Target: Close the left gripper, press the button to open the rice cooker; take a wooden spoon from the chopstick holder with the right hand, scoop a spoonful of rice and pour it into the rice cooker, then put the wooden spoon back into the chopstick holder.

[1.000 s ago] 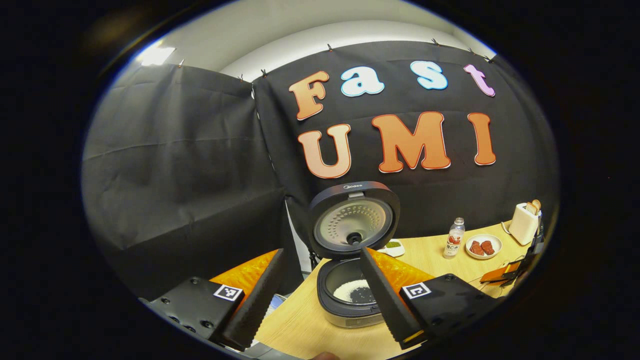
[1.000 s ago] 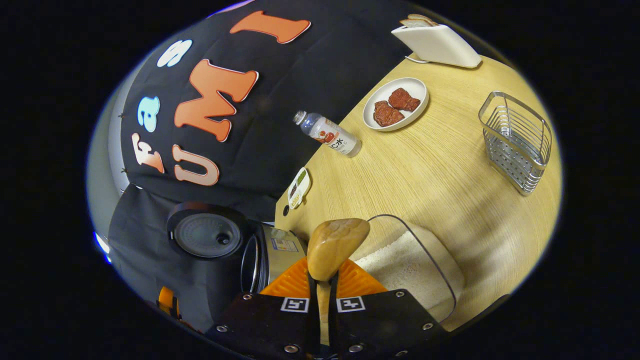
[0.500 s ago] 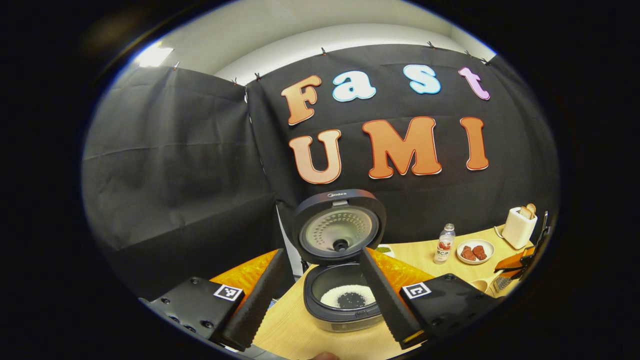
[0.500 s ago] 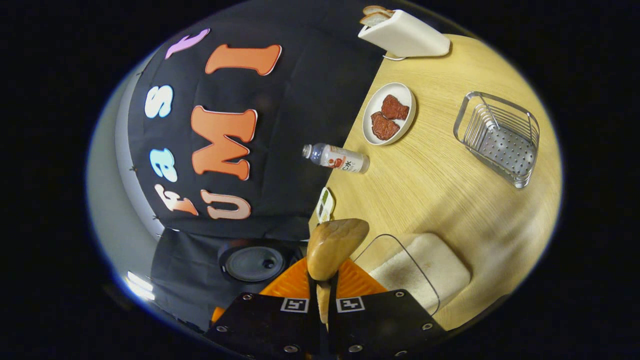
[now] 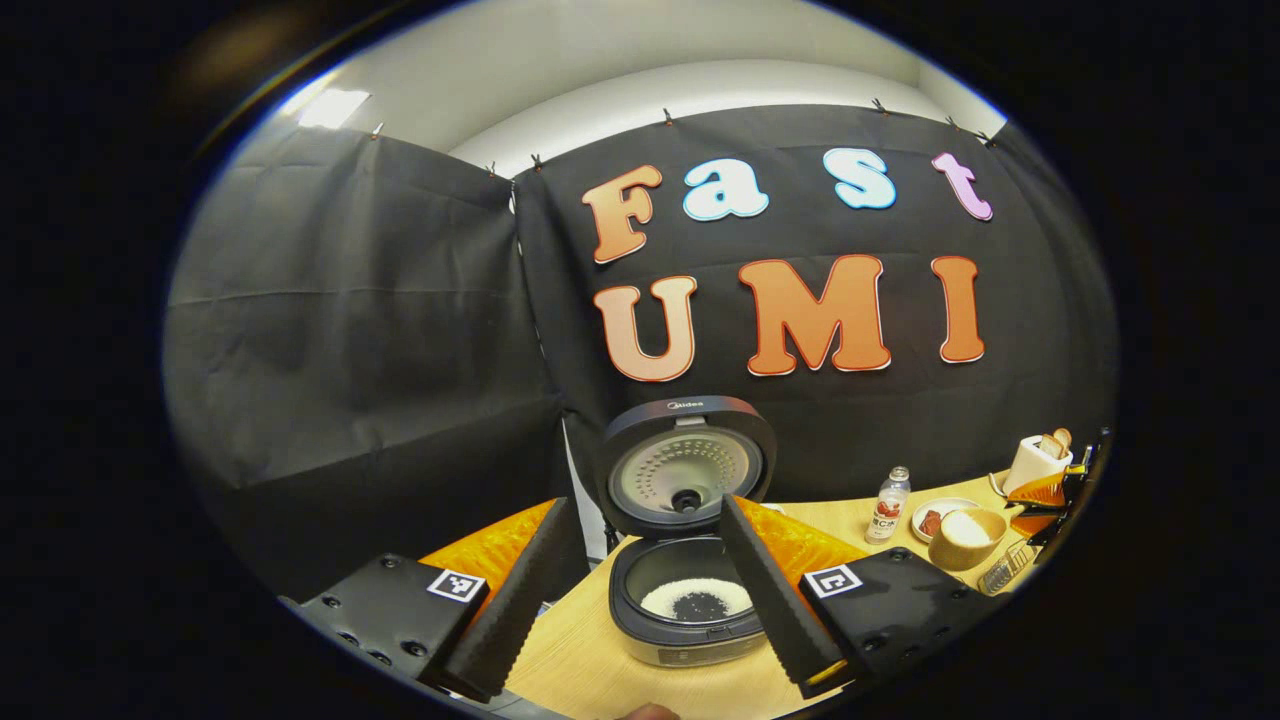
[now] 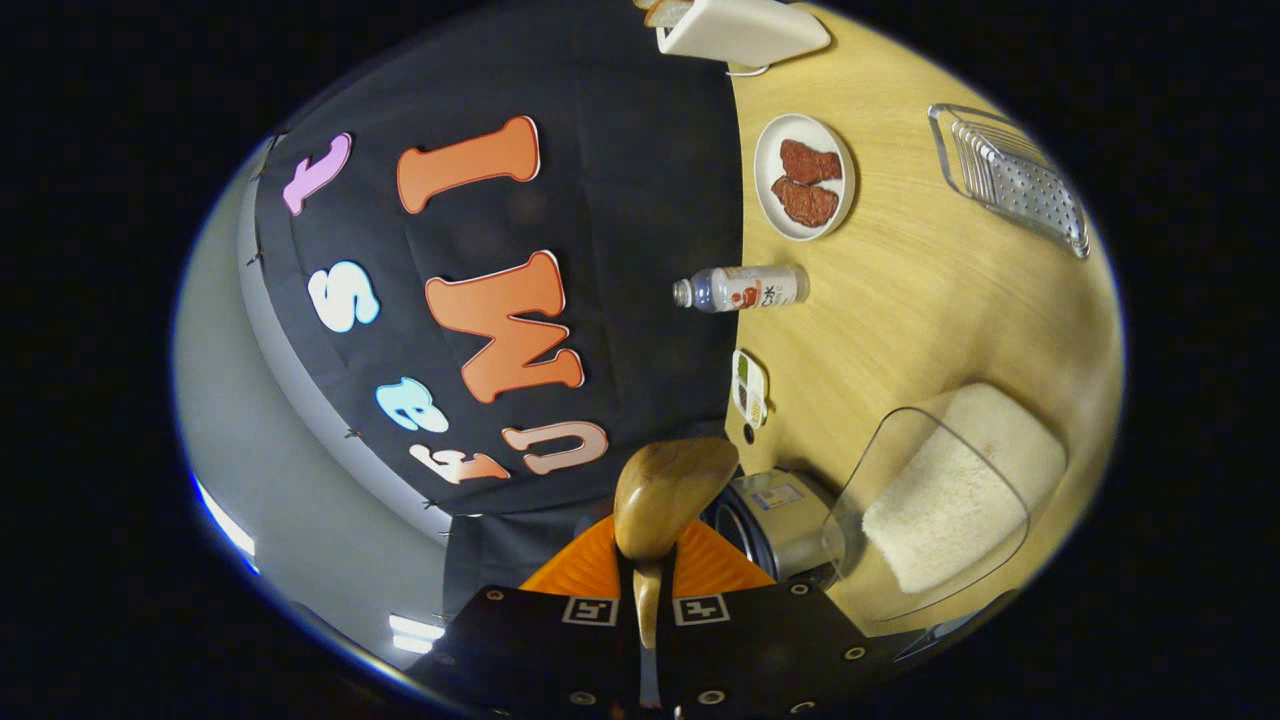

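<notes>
The rice cooker [image 5: 690,560] stands open on the table [image 5: 590,660] with rice inside, in front of my left gripper [image 5: 640,600], which is open. My right gripper [image 6: 648,590] is closed on the wooden spoon [image 6: 668,490], and because it is rolled sideways, rice could spill. The left gripper view shows a heaped spoon bowl [image 5: 965,535], while the right gripper view shows the rice container [image 6: 950,490].

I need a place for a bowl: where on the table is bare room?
Bare wood lies between the plate of meat, the metal rack and the rice container. It is crowded around the rice cooker, beside that container.

"Midea" on rice cooker lid [image 5: 686,404]
</notes>
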`<action>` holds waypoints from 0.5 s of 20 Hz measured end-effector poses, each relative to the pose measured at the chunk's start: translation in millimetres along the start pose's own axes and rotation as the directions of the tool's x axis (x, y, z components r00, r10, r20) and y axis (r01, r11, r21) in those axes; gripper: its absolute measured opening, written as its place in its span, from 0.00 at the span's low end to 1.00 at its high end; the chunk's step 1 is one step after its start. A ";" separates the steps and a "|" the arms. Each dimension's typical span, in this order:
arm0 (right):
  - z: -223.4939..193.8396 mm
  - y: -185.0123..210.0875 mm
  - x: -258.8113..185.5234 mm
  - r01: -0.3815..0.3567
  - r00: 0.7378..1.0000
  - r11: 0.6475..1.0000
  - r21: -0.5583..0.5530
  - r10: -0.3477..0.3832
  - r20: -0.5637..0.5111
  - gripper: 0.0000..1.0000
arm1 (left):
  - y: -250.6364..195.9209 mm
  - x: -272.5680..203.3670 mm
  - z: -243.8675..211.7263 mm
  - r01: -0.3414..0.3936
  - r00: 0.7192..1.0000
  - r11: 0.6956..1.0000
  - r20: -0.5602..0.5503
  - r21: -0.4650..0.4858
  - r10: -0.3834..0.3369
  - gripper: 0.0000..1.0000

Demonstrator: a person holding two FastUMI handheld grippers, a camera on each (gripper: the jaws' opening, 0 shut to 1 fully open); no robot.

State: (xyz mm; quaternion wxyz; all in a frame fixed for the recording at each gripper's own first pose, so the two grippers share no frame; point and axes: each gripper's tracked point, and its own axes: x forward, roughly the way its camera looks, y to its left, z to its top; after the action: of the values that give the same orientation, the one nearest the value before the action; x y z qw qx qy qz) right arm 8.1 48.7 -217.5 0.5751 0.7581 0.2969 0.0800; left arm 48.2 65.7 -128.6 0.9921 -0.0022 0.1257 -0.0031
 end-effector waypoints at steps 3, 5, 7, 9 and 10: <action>-21.4 17.4 18.2 -0.017 0.999 1.000 0.010 0.018 -0.051 0.06 | 16.8 -4.9 -0.3 -0.034 0.999 0.999 0.005 -0.013 0.034 0.97; -37.6 23.4 34.5 -0.015 0.996 1.000 0.008 0.016 -0.086 0.06 | 31.2 -8.9 0.3 -0.061 0.998 0.998 0.010 -0.019 0.061 0.97; -52.0 27.0 52.3 -0.007 0.993 1.000 -0.002 0.006 -0.116 0.06 | 45.4 -12.1 -0.7 -0.090 0.996 0.996 0.014 -0.027 0.090 0.97; -67.6 26.7 71.2 0.014 0.990 1.000 -0.027 -0.018 -0.142 0.06 | 60.2 -15.8 -1.4 -0.117 0.993 0.993 0.018 -0.032 0.118 0.97; -74.3 27.1 82.2 0.024 0.988 0.999 -0.044 -0.031 -0.152 0.06 | 68.8 -18.8 -2.8 -0.134 0.991 0.990 0.023 -0.034 0.134 0.97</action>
State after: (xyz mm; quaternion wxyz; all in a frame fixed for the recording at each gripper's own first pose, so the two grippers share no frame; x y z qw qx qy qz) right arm 50.0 150.2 -186.5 0.5675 0.7333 0.3488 0.1362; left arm 29.7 134.7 -127.0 0.9913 -0.0099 0.1133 0.0657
